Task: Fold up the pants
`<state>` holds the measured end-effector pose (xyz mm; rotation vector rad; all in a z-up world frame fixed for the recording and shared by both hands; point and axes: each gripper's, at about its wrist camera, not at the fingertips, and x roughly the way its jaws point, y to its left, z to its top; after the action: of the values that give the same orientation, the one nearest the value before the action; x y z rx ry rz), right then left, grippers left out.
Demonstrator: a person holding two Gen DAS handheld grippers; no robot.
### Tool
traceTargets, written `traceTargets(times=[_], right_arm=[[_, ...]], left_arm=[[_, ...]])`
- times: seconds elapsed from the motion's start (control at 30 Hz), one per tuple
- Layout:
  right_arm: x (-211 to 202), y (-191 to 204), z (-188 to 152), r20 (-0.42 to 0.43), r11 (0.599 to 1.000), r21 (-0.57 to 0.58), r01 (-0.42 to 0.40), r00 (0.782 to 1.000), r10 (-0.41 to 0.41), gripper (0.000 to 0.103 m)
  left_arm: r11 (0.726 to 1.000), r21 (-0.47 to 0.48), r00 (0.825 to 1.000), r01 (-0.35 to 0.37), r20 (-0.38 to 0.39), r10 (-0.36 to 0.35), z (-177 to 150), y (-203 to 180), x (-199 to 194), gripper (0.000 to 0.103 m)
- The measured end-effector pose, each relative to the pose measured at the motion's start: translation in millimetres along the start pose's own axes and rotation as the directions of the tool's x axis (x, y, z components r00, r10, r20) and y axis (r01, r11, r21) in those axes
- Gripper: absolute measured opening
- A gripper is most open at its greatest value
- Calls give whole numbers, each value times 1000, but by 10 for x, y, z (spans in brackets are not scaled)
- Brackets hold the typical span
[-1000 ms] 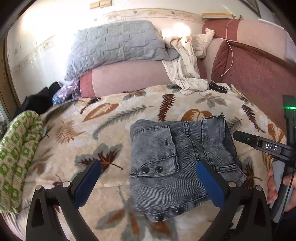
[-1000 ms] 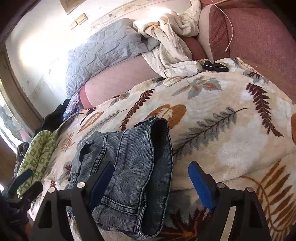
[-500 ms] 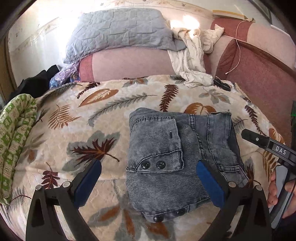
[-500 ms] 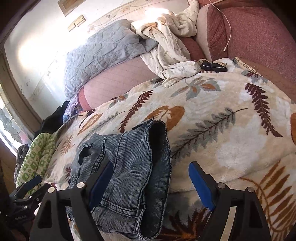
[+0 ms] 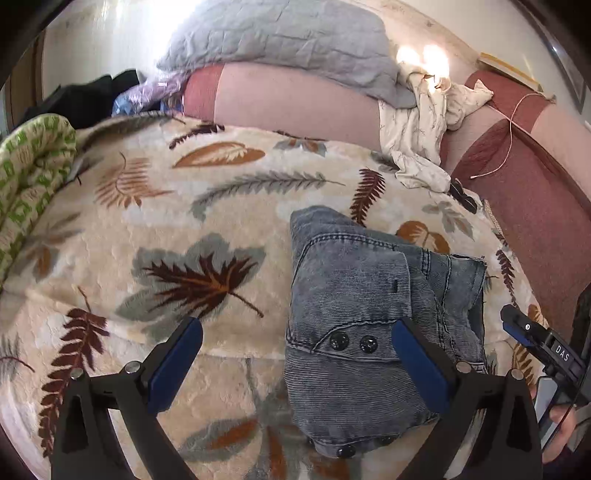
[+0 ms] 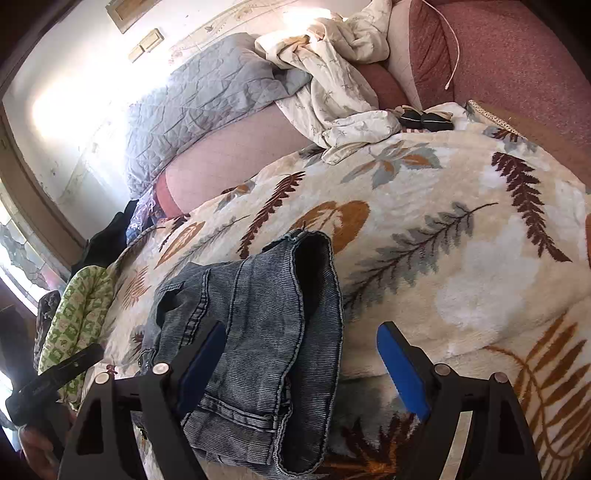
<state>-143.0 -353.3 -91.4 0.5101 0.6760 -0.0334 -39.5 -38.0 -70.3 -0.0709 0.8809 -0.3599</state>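
We've got the grey denim pants (image 5: 373, 317) folded into a compact bundle on the leaf-print blanket (image 5: 192, 229), left claw (image 5: 295, 354) and right claw (image 6: 299, 354) both wide and empty, so likely final check, maybe squaring one edge.

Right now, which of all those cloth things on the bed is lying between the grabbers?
The folded grey denim pants, lying flat on the leaf-print blanket. The grey quilt, the crumpled cream cloth and the green patterned cloth all lie farther off at the edges.

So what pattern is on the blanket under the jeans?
Autumn leaves and ferns on the cream fleece blanket, clearest in the left wrist view.
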Motion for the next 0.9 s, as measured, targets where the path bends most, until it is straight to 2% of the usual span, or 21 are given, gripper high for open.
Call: traceTargets(times=[0.2,0.37,0.43,0.6,0.77,0.9], right_arm=[[57,8,-15,-27,1000,3,-6,1000,6,86],[70,-12,-8,-28,1000,17,-13,1000,13,87],[79,-16,-2,-30,1000,22,-10,999,11,87],[141,23,-7,-45,1000,8,-2,999,2,88],[231,44,-17,-65,1000,0,16,998,-16,88],[267,41,-22,-66,999,2,33,997,-33,88]], left_arm=[[996,-14,996,90,-26,-90,-29,-21,106,103],[980,-16,980,197,-33,-197,-71,-45,115,103],[976,3,975,219,-27,-219,-82,-81,100,103],[983,71,984,172,-52,-168,-88,-175,168,103],[981,62,981,185,-78,-180,-114,-164,263,103],[982,111,987,155,-49,-150,-130,-253,237,103]])
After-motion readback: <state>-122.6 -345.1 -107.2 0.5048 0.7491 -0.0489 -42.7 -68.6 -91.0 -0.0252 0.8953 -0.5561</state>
